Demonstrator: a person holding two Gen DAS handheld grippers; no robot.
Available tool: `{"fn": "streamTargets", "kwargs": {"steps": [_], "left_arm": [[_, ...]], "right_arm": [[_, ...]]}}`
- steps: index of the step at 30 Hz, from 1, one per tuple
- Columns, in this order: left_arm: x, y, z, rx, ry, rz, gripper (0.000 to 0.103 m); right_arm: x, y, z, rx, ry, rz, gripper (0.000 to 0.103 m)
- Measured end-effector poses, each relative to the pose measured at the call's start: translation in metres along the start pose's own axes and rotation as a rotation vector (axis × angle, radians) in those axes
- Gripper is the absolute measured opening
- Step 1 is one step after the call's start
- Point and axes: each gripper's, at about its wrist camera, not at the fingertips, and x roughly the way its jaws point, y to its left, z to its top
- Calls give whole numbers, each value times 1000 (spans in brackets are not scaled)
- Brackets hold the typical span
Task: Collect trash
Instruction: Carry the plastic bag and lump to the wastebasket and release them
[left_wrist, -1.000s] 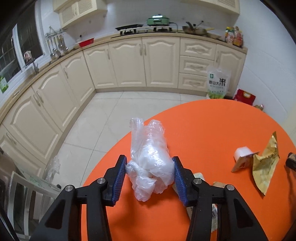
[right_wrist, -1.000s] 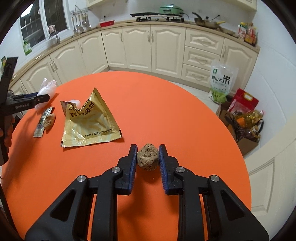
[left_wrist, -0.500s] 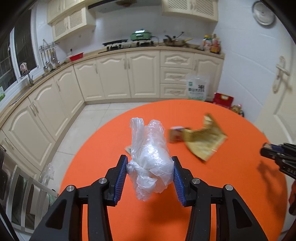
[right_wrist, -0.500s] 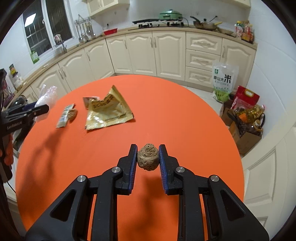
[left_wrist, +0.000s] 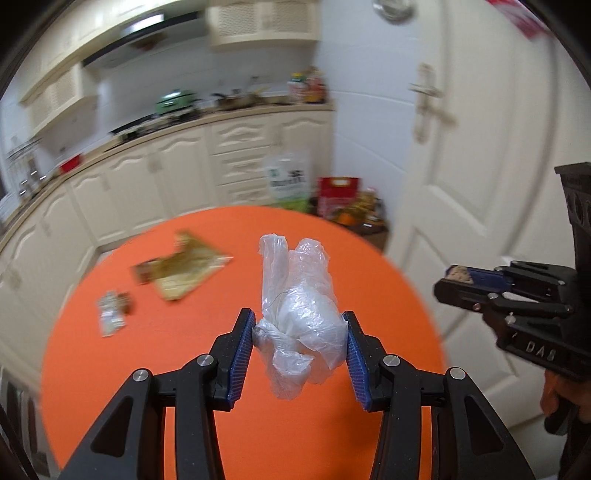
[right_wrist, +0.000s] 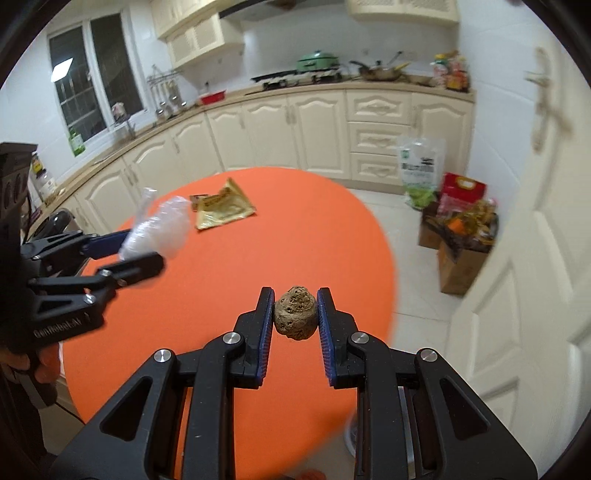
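My left gripper (left_wrist: 299, 332) is shut on a crumpled clear plastic bag (left_wrist: 295, 306) and holds it above the round orange table (left_wrist: 184, 369). My right gripper (right_wrist: 294, 314) is shut on a brown crumbly lump (right_wrist: 295, 312), held above the table's right part (right_wrist: 332, 240). The left gripper with the bag (right_wrist: 157, 230) shows at the left of the right wrist view; the right gripper with the lump (left_wrist: 458, 274) shows at the right of the left wrist view. A gold snack wrapper (right_wrist: 223, 206) and a small wrapper piece (left_wrist: 110, 314) lie on the table.
Cream kitchen cabinets (right_wrist: 314, 125) run behind the table. A white door (left_wrist: 480, 166) stands at the right. A rice bag (right_wrist: 421, 170), a red box (right_wrist: 461, 188) and a cardboard box of goods (right_wrist: 461, 254) sit on the tiled floor by the door.
Both grippers have lifted and swung right, away from the table centre, each still holding its item. The two grippers have come closer together and the door has come into view.
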Motion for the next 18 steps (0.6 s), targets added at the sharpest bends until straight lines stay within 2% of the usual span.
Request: {"fn": "streamTargets", "kwargs": {"steps": [4,8,13,18], "left_arm": [[9,-55,7,68,17,-85,43],[42,-109,19,130,61,-142,43],[92,-153,30,189,127,-179,44],[148,-173,46,203,220,-187,47]], "right_arm": [[-34,-37,-27,27,-7,-88,22],[-53,-76,-59,56,18,-190,22],[-51,-112,-94,101,62,-240,22],[-32,-143,-123,150,113,-254,22]]}}
